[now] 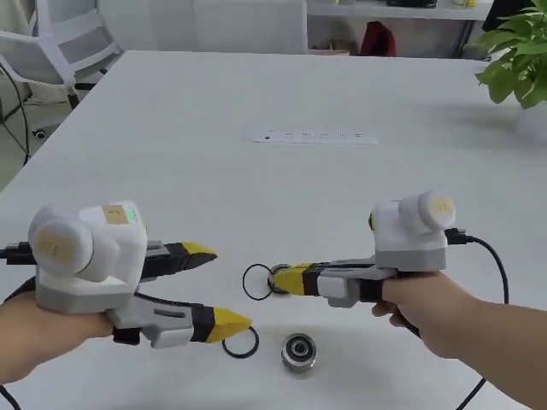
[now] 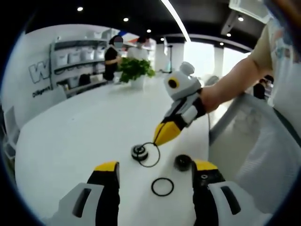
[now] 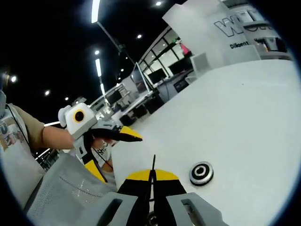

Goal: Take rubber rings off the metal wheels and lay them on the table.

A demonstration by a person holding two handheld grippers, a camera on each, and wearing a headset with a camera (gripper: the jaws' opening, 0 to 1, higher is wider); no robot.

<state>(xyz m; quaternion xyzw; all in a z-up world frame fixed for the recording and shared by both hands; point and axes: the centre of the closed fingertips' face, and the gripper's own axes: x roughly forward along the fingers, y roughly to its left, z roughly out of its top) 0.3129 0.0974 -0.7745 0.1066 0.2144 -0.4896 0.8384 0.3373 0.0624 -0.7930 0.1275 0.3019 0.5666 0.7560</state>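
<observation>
The right hand-held gripper [image 1: 286,279] is clamping a rubber ring [image 1: 255,282] beside one metal wheel [image 1: 277,275], while the left hand-held gripper [image 1: 215,287] is waiting, jaws apart, above a freed ring [image 1: 241,342] lying on the tabletop [image 1: 256,171] near the second wheel [image 1: 298,351], suggesting the job is nearing completion.

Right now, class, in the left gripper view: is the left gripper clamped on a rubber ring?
No: the left gripper stands open, and the loose rubber ring lies flat on the table ahead, apart from both jaws.
</observation>
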